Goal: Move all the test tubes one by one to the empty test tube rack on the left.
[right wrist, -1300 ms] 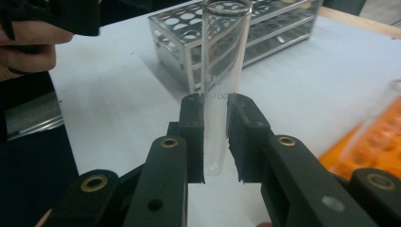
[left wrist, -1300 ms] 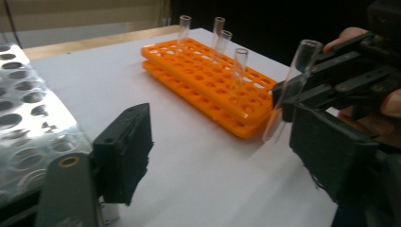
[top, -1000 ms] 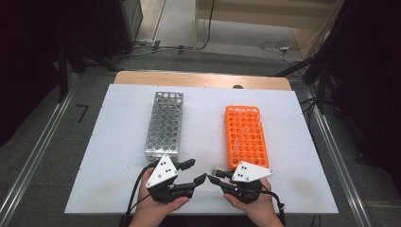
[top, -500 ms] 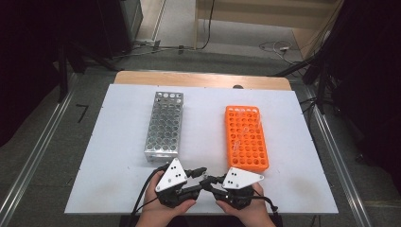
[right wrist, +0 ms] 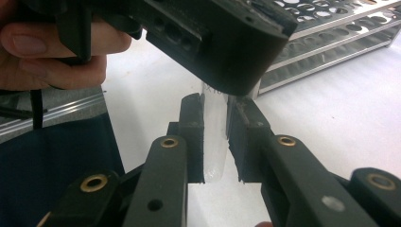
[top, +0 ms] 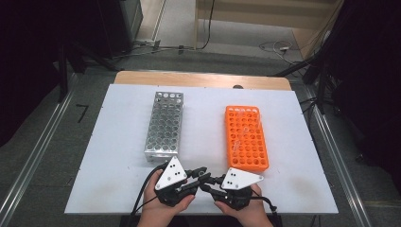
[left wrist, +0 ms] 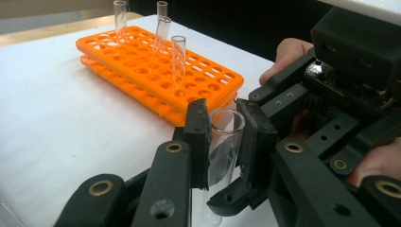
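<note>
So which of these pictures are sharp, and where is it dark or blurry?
High view: white table evenly lit, surroundings dark. Left gripper view: clear tube in the claw sharp, far tubes in the orange rack softer. Right gripper view: metal rack blurred, other claw's body a dark mass.

tube: clear, glossy, glass-like in my matt black plastic jaws | rack at upper left: bright orange plastic, smooth, slight sheen | rack at upper right: bare metal, dull shine | table: white, matt, smooth | my grey plates: flat, matt
</note>
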`<control>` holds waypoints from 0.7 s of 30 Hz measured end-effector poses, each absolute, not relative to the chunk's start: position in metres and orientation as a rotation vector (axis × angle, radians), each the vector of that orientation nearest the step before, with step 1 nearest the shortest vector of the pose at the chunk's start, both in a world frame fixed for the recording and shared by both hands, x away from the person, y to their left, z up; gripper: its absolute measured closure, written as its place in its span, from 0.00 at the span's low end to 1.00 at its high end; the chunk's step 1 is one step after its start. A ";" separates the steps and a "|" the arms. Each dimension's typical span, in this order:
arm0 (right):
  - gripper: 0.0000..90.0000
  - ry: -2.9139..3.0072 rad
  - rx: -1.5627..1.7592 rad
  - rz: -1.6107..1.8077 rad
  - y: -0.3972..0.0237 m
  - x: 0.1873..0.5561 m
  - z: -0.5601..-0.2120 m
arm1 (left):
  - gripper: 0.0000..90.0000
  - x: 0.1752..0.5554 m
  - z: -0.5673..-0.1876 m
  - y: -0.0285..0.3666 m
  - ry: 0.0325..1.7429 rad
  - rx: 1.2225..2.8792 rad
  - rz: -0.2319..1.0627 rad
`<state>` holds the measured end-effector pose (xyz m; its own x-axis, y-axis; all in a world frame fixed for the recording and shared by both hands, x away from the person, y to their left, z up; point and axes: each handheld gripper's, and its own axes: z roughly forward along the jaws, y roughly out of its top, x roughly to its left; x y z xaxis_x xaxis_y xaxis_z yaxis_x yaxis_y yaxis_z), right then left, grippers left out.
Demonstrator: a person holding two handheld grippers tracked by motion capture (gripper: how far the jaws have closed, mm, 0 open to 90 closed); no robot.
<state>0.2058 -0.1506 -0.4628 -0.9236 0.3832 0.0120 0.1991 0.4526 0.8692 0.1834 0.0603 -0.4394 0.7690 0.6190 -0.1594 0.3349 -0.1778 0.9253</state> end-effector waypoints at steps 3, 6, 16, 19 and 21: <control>0.81 2.515 0.514 1.468 -0.151 0.207 -0.464 | 0.84 0.185 -0.439 0.061 0.757 1.782 0.297; 0.67 2.507 0.526 1.465 -0.151 0.209 -0.465 | 0.84 0.189 -0.437 0.065 0.788 1.766 0.295; 0.39 2.427 0.647 1.521 -0.188 0.219 -0.455 | 0.84 0.204 -0.428 0.073 0.829 1.729 0.319; 0.34 2.387 0.697 1.543 -0.207 0.226 -0.448 | 0.84 0.209 -0.425 0.074 0.833 1.727 0.341; 0.31 2.372 0.711 1.540 -0.220 0.230 -0.446 | 0.84 0.211 -0.421 0.077 0.829 1.723 0.355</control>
